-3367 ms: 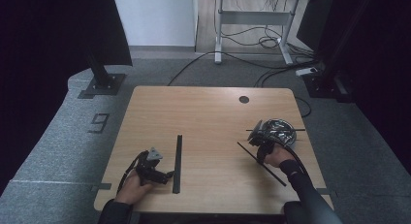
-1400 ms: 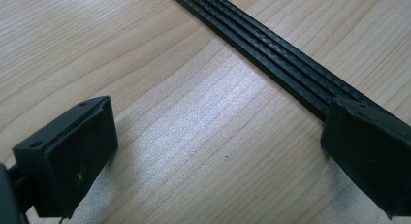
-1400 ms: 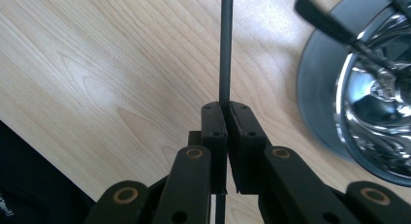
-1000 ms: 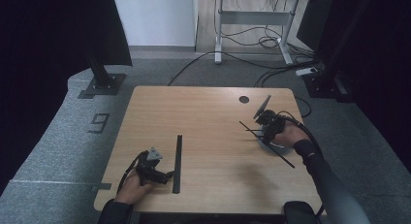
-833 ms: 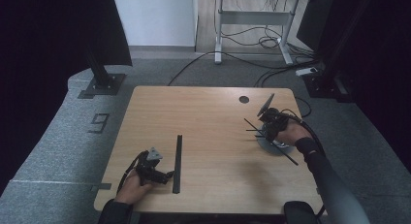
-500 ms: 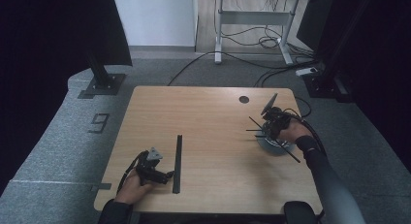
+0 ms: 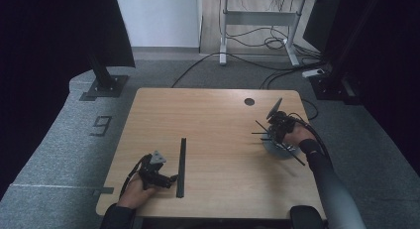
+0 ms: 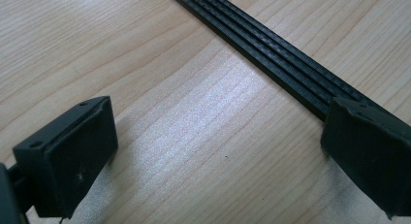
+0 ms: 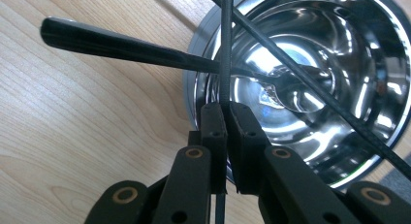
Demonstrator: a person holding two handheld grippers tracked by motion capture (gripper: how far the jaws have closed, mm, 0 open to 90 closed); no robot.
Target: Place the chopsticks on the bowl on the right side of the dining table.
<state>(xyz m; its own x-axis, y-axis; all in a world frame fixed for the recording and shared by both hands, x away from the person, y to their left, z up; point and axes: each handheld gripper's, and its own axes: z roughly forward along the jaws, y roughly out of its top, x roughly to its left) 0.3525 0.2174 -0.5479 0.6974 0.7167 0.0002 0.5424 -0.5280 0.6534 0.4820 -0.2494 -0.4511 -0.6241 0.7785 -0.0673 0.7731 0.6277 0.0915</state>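
Rod (image 9: 227,49): thin, stiff, light, slippery; pinched near mid-length by right hand-held gripper (image 9: 228,112), over steel bowl (image 9: 310,83) on tabletop (image 7: 213,120). Left hand-held gripper (image 8: 218,151) spread beside strip (image 8: 271,54).

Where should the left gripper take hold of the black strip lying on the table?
Likely near its closest end, from above, jaws straddling its narrow width. The black strip lies flat and long on the table, and the open left gripper already rests beside that end.
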